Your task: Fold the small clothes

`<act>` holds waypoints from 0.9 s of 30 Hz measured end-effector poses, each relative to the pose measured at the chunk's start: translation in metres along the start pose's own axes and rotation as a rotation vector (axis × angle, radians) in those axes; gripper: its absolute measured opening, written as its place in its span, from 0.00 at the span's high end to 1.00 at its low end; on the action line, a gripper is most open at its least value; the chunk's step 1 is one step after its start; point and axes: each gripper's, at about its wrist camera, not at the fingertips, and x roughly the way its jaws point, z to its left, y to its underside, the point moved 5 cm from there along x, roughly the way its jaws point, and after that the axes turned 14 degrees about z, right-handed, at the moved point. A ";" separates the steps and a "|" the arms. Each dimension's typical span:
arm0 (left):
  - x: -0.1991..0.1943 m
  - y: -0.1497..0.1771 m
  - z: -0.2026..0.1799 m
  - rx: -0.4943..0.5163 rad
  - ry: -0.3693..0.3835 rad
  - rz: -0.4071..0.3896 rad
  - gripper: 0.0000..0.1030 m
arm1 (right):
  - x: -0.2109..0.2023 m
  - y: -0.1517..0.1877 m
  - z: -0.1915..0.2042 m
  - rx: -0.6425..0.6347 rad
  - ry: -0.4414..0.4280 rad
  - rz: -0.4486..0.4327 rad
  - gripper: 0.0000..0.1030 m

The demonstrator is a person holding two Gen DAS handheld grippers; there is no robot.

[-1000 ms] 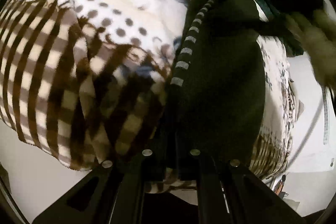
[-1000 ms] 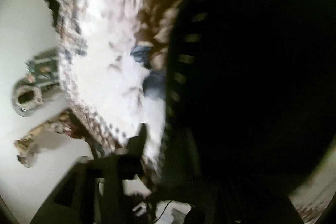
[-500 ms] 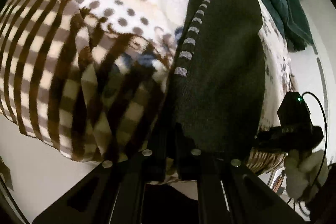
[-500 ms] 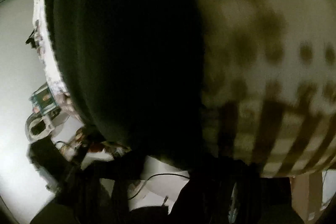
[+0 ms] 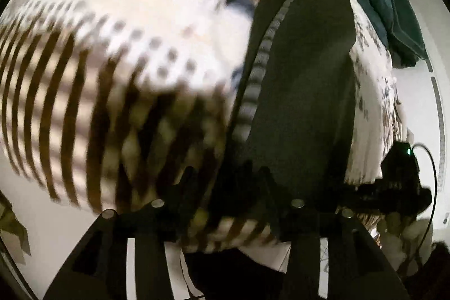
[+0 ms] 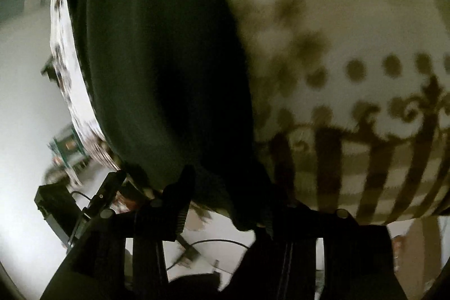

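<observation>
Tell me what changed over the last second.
The left gripper opened and let go of the dark garment. The right gripper swung down to the garment's near edge and now stands open around it. The garment stayed lying on the patterned blanket.

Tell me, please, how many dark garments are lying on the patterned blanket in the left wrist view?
2: the black garment with striped trim lies near the gripper, and a dark green garment sits at the far right edge; others may be hidden.
</observation>
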 end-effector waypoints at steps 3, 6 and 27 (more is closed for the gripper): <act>-0.014 -0.045 -0.031 0.066 -0.004 -0.078 0.59 | -0.020 -0.009 0.005 -0.009 0.015 -0.069 0.56; -0.019 -0.107 -0.071 0.143 -0.028 -0.151 0.58 | -0.041 -0.022 0.008 0.002 0.034 -0.130 0.56; 0.000 -0.180 -0.020 0.305 -0.021 0.070 0.55 | -0.078 -0.066 -0.004 0.162 -0.127 -0.254 0.56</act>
